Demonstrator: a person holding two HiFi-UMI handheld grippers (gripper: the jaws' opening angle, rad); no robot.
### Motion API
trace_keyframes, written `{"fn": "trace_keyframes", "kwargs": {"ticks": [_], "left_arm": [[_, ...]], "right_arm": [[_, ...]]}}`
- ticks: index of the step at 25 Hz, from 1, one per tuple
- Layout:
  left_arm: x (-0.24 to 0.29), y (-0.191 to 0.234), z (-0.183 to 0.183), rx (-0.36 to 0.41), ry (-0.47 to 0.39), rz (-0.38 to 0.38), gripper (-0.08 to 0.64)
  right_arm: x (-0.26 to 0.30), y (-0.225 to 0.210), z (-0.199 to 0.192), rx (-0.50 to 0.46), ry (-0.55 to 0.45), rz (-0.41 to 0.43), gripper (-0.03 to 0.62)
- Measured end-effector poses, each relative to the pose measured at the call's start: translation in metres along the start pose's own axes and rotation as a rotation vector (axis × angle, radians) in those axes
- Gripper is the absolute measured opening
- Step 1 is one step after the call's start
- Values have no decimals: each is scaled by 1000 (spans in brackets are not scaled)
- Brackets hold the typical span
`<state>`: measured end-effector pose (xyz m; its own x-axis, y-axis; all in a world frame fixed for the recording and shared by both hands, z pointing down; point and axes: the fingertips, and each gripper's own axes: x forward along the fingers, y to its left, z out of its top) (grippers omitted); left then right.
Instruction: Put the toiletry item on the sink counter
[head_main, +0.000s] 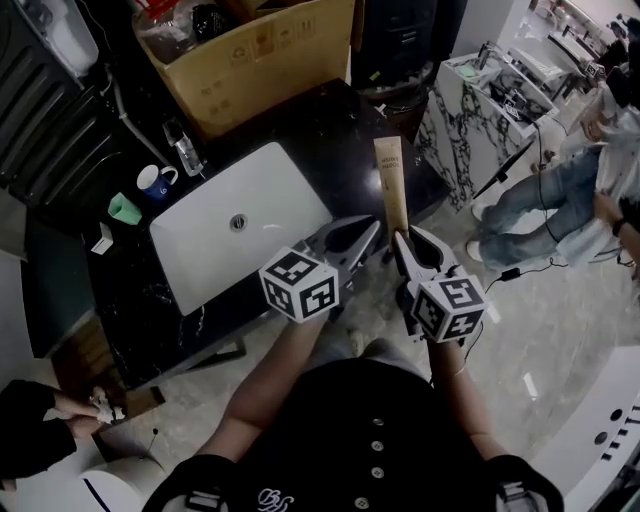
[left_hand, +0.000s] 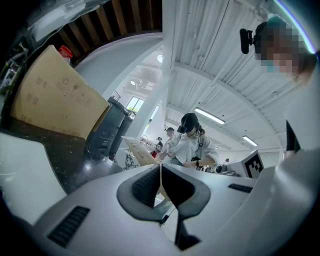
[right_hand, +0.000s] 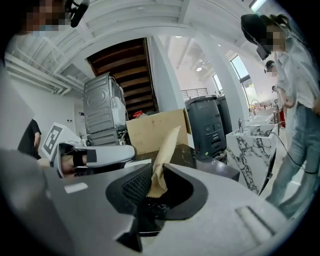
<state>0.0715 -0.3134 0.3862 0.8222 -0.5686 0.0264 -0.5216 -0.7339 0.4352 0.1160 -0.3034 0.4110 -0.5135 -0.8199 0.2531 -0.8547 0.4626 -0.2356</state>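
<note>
Clamping tube (head_main: 390, 180) — right gripper (head_main: 400, 237) — above counter (head_main: 330, 125) edge.

Operator kit: black top (head_main: 372, 425), a row of small round buttons (head_main: 377, 447) down the front, a white script mark (head_main: 270, 497) low on it, and black strap buckles (head_main: 205, 497) at both shoulders. Forearms uncovered.

Left gripper (head_main: 371, 231): light grey moulded shell with a dark grey liner round a teardrop cut-out. Jaws carry black ribbed pads (left_hand: 144, 186). Slotted dark vent panel (left_hand: 70, 226) on the shell flank. Its rear marker cube (head_main: 298, 284) has white faces with black square-pattern markers.

Right gripper (head_main: 402, 243): same grey shell, dark liner and ribbed jaws, with its own marker cube (head_main: 449, 307) in the same black-on-white pattern.
</note>
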Motion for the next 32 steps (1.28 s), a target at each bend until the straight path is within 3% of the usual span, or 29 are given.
{"fn": "trace_keyframes", "kwargs": {"ticks": [20,32], "left_arm": [[18,34,0,-50,79,-18,18],[29,66,-12,-98,91,32,18]], "right_arm": [[46,-24,9,43,32,-58,71],[74,-49,-5,73,75,-61,71]]}}
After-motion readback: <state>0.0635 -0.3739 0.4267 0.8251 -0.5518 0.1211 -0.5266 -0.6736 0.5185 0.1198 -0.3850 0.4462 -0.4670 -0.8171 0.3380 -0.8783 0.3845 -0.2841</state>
